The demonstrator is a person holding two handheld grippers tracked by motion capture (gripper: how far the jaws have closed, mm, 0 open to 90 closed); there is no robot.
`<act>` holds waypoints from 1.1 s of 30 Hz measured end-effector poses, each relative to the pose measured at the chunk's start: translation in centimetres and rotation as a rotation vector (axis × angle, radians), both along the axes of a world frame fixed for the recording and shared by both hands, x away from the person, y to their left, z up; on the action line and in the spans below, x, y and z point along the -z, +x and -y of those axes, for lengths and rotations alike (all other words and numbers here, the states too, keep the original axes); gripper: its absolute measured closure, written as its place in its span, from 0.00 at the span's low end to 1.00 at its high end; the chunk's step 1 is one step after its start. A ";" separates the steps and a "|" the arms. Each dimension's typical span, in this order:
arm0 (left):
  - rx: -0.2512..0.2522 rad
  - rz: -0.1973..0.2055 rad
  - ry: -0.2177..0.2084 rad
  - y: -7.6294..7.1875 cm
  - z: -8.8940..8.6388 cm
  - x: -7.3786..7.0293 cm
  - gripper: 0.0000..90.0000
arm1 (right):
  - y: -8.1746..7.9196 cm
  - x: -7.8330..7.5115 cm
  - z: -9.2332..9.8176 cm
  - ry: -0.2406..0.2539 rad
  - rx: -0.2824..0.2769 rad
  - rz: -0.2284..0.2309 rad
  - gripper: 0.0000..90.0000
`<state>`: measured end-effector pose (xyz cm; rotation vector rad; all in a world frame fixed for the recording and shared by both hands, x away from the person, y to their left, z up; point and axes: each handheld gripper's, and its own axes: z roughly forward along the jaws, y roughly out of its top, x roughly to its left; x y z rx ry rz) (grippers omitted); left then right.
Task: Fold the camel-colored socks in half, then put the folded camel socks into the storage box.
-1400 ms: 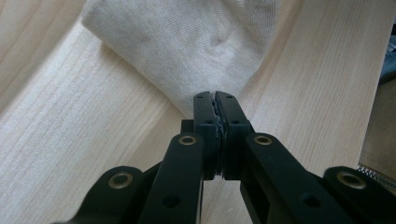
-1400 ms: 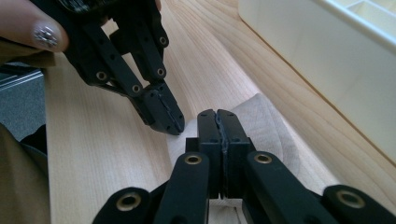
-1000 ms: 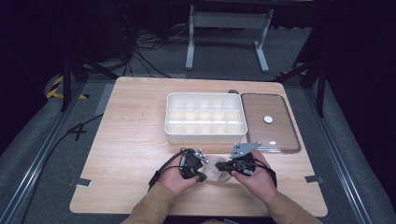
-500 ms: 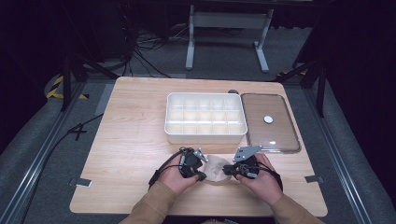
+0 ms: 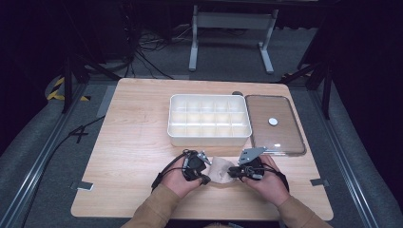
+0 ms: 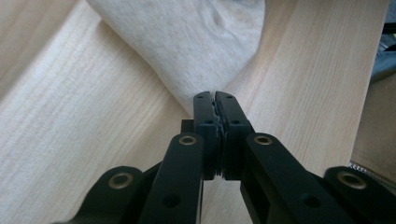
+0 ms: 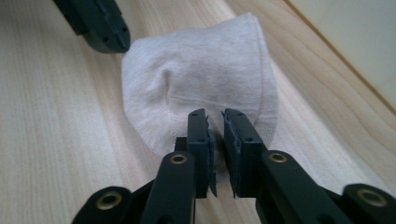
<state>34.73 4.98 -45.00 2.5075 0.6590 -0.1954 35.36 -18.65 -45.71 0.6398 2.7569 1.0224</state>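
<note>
A small pale beige sock [image 5: 221, 170] lies flat on the wooden table [image 5: 138, 142] near its front edge, between my two grippers. My left gripper [image 5: 207, 173] is at the sock's left end; in the left gripper view the left gripper [image 6: 215, 95] has its jaws pressed together on a corner of the sock [image 6: 196, 42]. My right gripper [image 5: 231, 173] is at the sock's right end. In the right gripper view the right gripper [image 7: 215, 116] has its jaws a narrow gap apart, with the near edge of the sock [image 7: 201, 74] between them. The left gripper's tip [image 7: 100, 28] shows beyond the sock.
A white tray [image 5: 209, 140] divided into several compartments stands behind the sock at mid-table. To its right lies a clear brownish lid [image 5: 280, 140] with a small white disc [image 5: 273, 121] on it. Bare wood stretches left of the tray.
The right gripper has moved left and down onto the sock's right end. The left gripper has stayed at the left end.
</note>
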 end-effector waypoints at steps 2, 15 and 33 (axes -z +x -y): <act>0.009 -0.004 0.008 -0.1 0.2 0.0 0.96 | 0.2 -0.1 0.2 0.006 0.011 0.025 0.89; -0.005 -0.009 -0.023 -0.2 0.1 -0.2 0.95 | -0.4 -1.5 0.6 0.113 0.046 0.073 0.94; -0.103 0.023 -0.040 0.9 -2.4 -0.9 0.93 | 0.3 -0.1 -1.1 0.161 0.089 0.025 0.96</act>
